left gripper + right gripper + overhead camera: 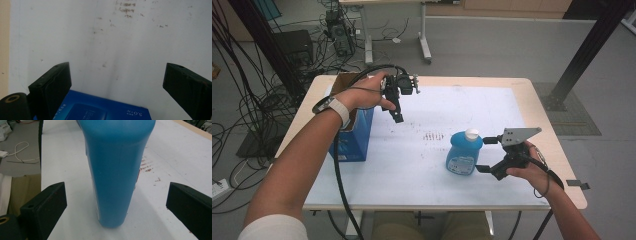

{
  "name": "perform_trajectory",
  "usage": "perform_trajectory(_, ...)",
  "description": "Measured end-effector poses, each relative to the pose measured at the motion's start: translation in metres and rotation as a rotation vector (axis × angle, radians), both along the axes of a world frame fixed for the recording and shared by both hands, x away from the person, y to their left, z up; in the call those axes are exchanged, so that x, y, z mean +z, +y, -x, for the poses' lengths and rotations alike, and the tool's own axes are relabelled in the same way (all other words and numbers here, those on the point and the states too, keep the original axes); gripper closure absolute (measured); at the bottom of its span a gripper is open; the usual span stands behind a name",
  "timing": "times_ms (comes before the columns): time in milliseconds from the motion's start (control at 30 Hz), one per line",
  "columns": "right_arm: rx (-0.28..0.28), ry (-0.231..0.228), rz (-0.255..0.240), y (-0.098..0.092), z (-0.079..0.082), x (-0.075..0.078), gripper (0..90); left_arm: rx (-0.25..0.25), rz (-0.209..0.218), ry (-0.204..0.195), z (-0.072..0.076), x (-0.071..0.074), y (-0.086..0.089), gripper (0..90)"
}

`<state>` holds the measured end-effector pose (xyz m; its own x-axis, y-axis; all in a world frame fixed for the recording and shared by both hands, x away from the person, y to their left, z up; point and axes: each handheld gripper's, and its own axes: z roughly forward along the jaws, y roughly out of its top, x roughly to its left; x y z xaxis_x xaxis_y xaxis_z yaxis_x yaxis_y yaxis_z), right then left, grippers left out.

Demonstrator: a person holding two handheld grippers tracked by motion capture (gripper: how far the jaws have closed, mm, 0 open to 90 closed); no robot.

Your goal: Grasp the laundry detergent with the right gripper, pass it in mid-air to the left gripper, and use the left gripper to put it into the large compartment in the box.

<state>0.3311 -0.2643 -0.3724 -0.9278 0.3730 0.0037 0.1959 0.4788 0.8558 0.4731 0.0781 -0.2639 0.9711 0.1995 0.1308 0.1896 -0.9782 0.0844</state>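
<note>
One blue bottle (464, 152), one blue box (354, 135), two tongs.

The high view looked forward and down over the whole tabletop (492, 100). The left tool's camera faced down at the blue box (100, 110) from close above. The right tool's camera sat low, very near the blue bottle (115, 170), also seen from above.

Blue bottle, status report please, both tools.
Right tool open, jaws either side of the blue bottle, not touching. Left tool open, held above the blue box. Bottle upright on the table, nothing in the way.
</note>
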Motion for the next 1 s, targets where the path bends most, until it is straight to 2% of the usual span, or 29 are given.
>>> perform_trajectory(1000, -0.005, 0.012, 0.006, 0.000, 0.001, -0.011, 3.0, -0.002, -0.006, -0.001, 0.000, -0.001, -0.001, 8.6)
